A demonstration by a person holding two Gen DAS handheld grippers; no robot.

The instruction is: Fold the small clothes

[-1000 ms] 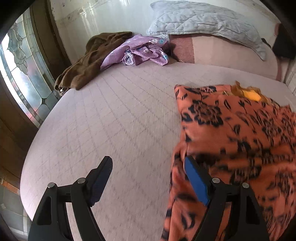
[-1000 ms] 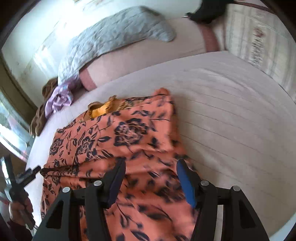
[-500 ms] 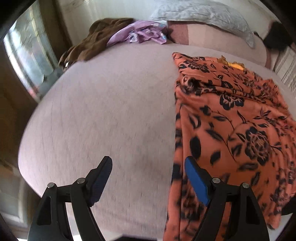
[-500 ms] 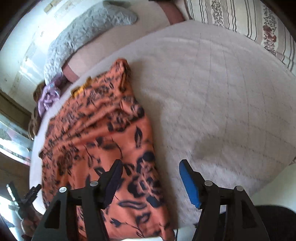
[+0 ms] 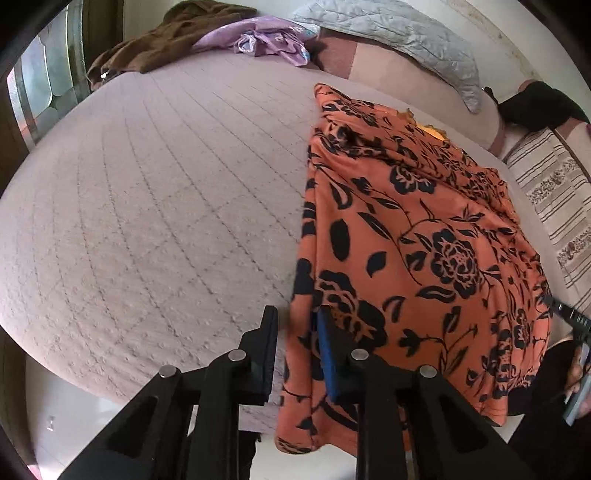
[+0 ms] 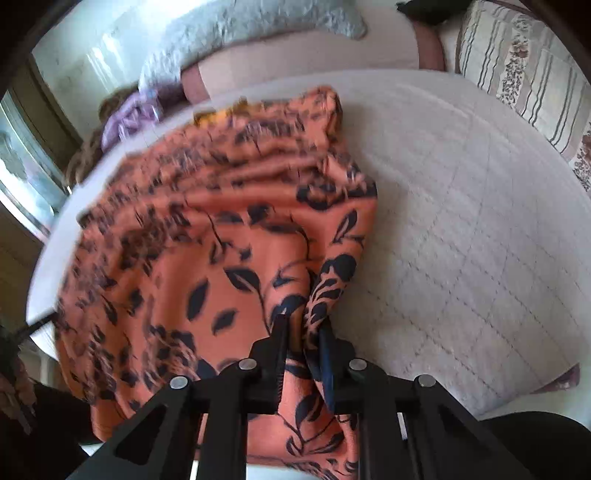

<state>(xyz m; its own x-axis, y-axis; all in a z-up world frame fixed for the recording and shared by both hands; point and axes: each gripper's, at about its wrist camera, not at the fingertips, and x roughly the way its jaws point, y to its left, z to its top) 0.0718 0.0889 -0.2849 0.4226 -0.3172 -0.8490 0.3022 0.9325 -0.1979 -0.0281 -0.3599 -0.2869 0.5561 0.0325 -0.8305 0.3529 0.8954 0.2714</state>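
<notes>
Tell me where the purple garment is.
The purple garment lies at the far end of the bed, top centre in the left wrist view, between the brown garment and the grey pillow.

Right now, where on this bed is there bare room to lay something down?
Two bare patches of bedspread: one between the orange floral garment and the brown and purple clothes; another between the garment and the striped cushion. The headboard end is crowded.

no readable text, labels or nos. anywhere in either view
</notes>
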